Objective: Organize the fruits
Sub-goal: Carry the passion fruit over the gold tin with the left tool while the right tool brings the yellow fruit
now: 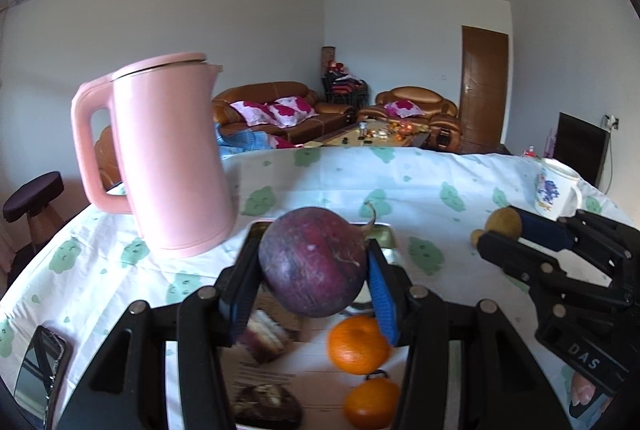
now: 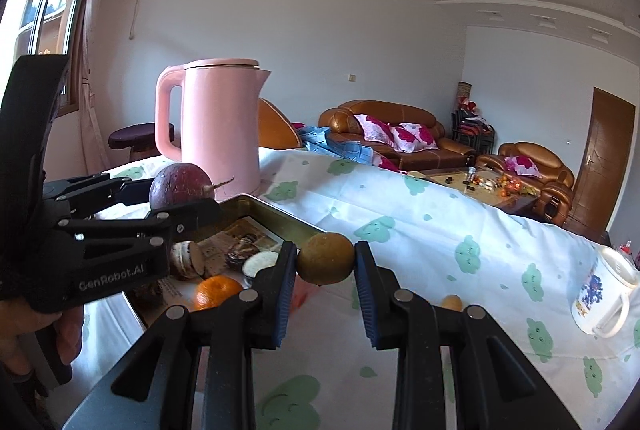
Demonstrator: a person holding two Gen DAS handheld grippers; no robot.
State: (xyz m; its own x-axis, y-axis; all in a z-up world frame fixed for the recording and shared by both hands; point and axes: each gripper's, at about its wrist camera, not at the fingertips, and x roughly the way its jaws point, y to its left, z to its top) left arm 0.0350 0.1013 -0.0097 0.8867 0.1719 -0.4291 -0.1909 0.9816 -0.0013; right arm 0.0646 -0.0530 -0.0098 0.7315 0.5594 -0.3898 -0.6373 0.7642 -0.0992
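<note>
My left gripper [image 1: 314, 270] is shut on a round purple fruit [image 1: 312, 262] and holds it above a metal tray [image 1: 384, 236]. The tray holds two oranges, one [image 1: 358, 344] just under the fruit and another [image 1: 370, 404] nearer me. My right gripper [image 2: 325, 266] is shut on a brown-yellow round fruit [image 2: 325, 258] and holds it just right of the tray's edge [image 2: 280, 213]. In the left wrist view the right gripper [image 1: 500, 230] shows at the right with that fruit [image 1: 504, 224]. In the right wrist view the left gripper [image 2: 176, 195] holds the purple fruit [image 2: 180, 185] over the tray.
A pink kettle [image 1: 172, 157] stands on the cloud-print tablecloth [image 1: 420, 181] left of the tray. A white mug [image 2: 604, 296] stands at the right. A small yellow fruit [image 2: 452, 302] lies on the cloth. A phone [image 1: 40, 370] lies at the left edge.
</note>
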